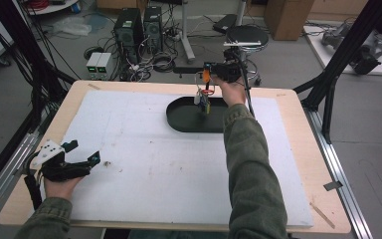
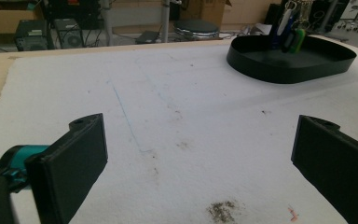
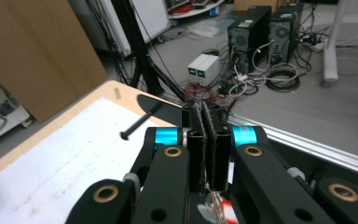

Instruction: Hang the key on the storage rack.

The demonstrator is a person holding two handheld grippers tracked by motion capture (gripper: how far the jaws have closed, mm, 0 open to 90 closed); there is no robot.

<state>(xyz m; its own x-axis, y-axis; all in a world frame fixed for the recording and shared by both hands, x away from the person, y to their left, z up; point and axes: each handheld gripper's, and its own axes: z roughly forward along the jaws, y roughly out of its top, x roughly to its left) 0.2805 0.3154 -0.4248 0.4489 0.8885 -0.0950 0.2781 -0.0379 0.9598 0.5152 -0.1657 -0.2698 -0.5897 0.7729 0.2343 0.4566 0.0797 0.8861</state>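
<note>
Two claws | left claw [image 2: 200,158] gaping, empty | right claw [image 1: 206,84] clamps dangling multicoloured keychain bunch [image 1: 204,99] over black tray [image 1: 179,122]

The person's left hand [image 1: 59,186] grips the black left gripper [image 1: 82,152] low at the near left, forearm in an olive-green sleeve [image 1: 45,219]. Its jaws stand wide apart, pointing forward and to the right, with nothing between them. The right arm, in the same olive-green sleeve, stretches far forward, and the right hand [image 1: 231,89] holds the black right gripper [image 1: 205,92] raised, pointing down. Its jaws are pressed together; a small bunch of coloured tags [image 1: 204,102] hangs just below their tips, apparently pinched there.
</note>
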